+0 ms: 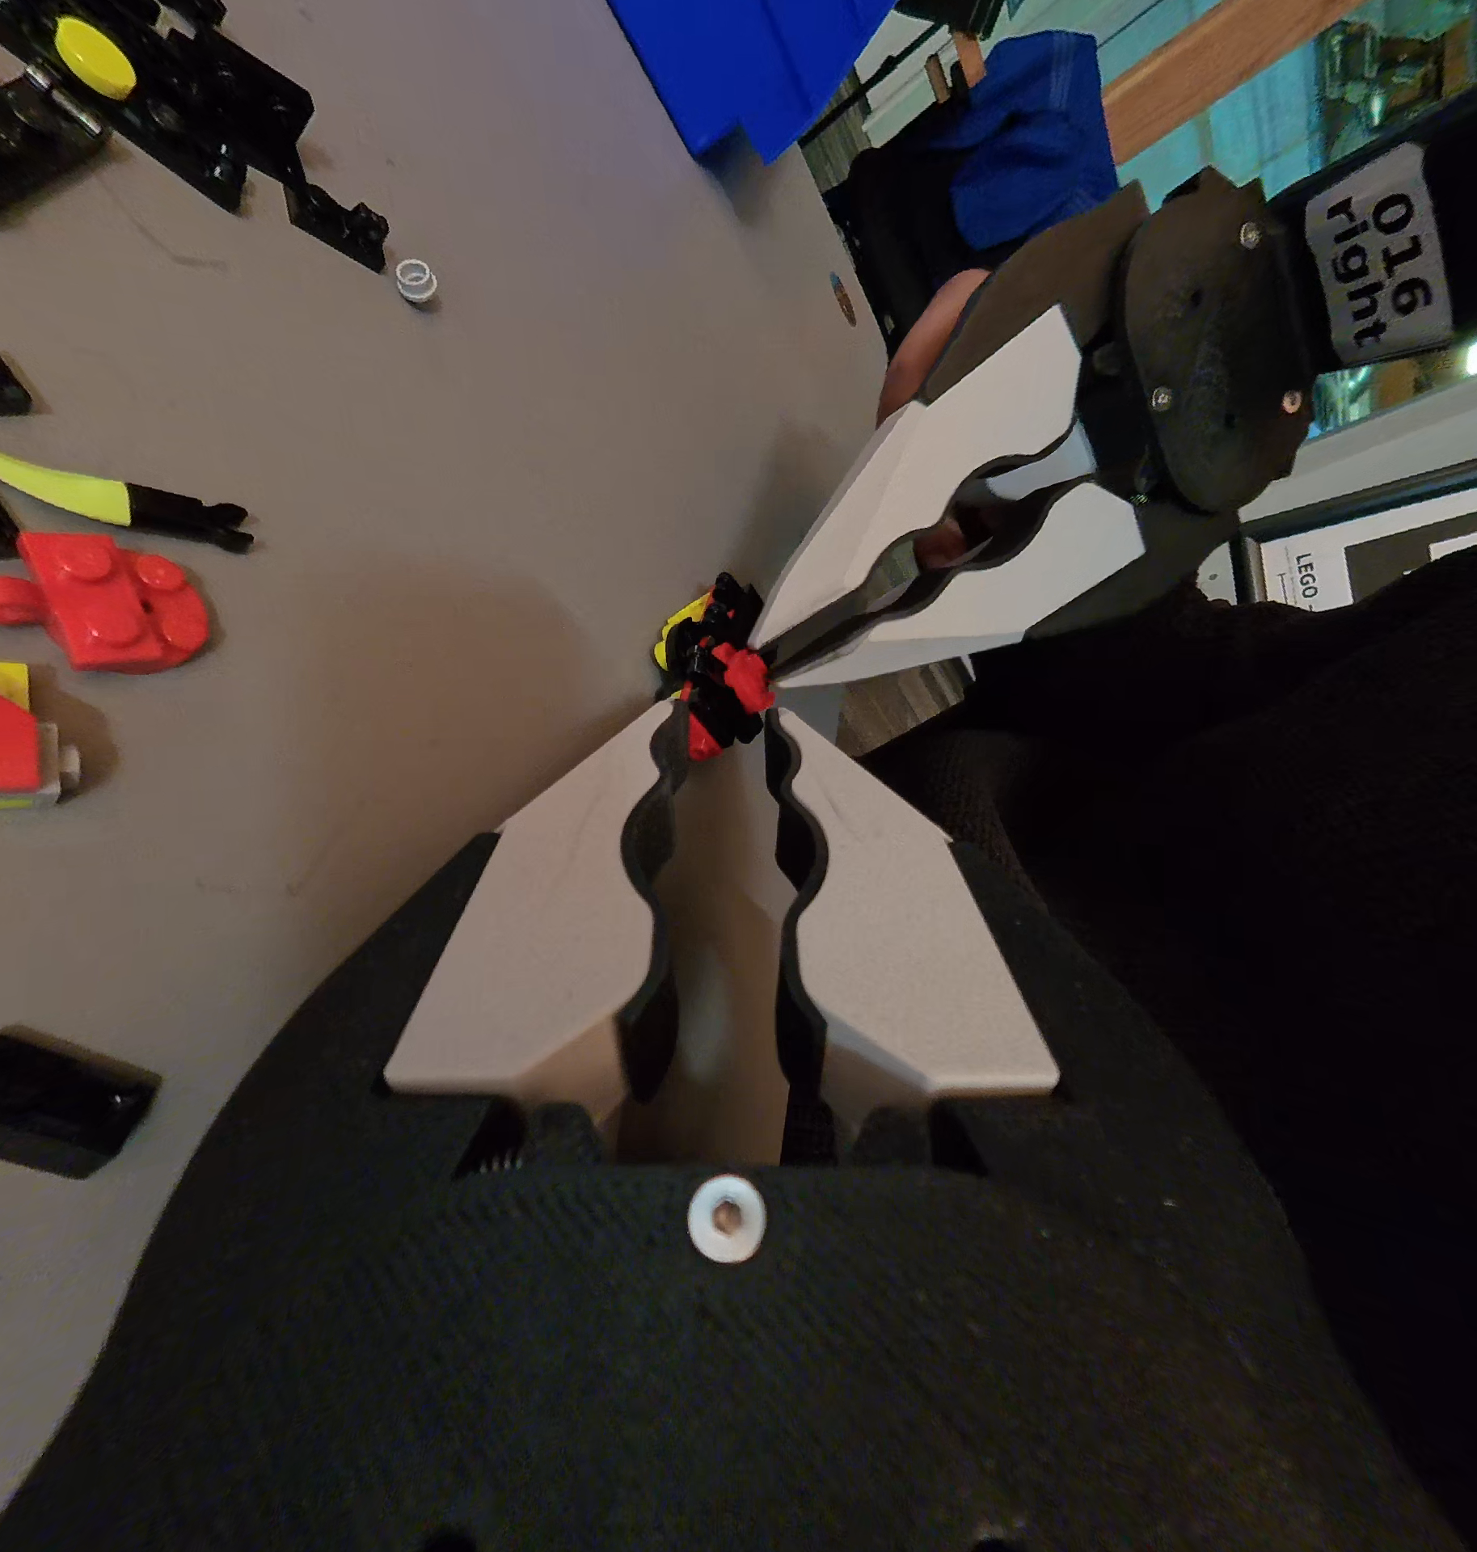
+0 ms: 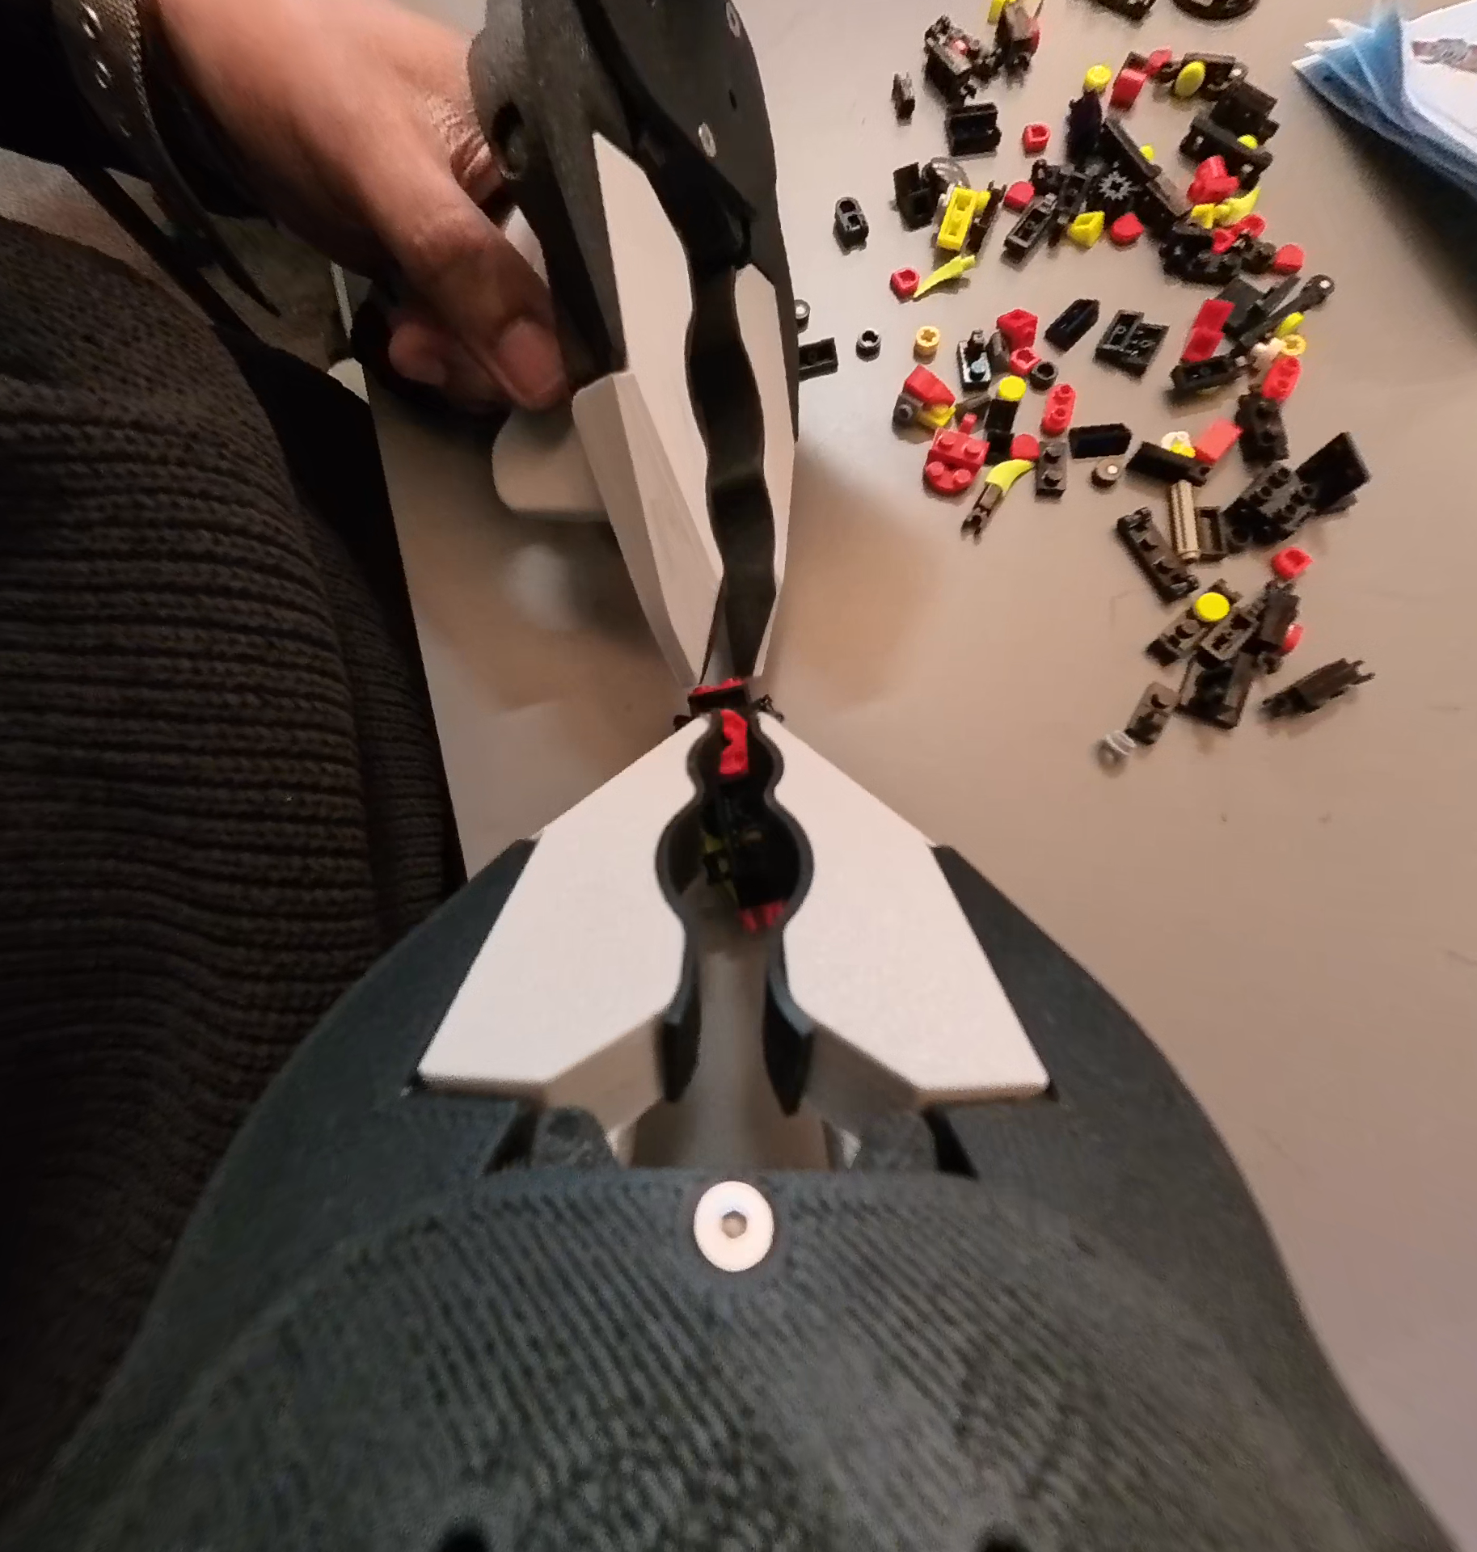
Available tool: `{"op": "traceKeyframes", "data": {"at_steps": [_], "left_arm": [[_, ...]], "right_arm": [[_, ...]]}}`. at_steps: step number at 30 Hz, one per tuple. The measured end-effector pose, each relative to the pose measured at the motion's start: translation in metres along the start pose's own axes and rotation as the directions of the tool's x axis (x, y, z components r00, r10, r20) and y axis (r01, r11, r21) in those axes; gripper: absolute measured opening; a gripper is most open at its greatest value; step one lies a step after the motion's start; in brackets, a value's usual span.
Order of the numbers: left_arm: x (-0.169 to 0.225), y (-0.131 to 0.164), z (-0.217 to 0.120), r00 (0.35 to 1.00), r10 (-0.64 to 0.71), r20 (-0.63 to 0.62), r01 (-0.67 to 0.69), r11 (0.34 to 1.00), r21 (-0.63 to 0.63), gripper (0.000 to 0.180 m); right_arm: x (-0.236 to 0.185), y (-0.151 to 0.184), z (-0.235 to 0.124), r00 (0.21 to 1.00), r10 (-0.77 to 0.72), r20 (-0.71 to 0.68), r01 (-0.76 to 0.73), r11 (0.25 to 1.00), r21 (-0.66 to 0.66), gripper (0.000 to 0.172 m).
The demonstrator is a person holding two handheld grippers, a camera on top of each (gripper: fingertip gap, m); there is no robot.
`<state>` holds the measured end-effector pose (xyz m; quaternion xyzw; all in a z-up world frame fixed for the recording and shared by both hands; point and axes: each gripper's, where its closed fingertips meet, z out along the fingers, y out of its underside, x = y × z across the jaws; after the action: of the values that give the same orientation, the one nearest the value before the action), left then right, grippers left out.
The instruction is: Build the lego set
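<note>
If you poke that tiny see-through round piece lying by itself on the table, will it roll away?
Probably it would slide first. The clear round piece looks to rest on its flat end on the table, so it is unlikely to roll unless tipped. It seems small and hollow, so likely very light. It looks smooth, so it might slip from a pinch.

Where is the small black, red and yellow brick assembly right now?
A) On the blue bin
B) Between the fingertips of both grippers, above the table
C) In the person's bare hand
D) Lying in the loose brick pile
B: the assembly sits between the left gripper's fingers, and the right gripper's fingertips meet it.
</note>
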<state>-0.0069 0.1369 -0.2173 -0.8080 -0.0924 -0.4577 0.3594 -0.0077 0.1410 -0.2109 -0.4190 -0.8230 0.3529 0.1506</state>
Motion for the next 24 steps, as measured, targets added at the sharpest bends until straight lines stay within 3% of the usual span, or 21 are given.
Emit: {"op": "traceKeyframes", "data": {"at_steps": [24], "left_arm": [[-0.0003,0.0002,0.0000,1.000,-0.003,0.000,0.003,1.000,-0.001,0.016]], "right_arm": [[-0.0018,-0.0002,0.0002,1.000,0.021,0.002,-0.021,1.000,-0.021,0.010]]}}
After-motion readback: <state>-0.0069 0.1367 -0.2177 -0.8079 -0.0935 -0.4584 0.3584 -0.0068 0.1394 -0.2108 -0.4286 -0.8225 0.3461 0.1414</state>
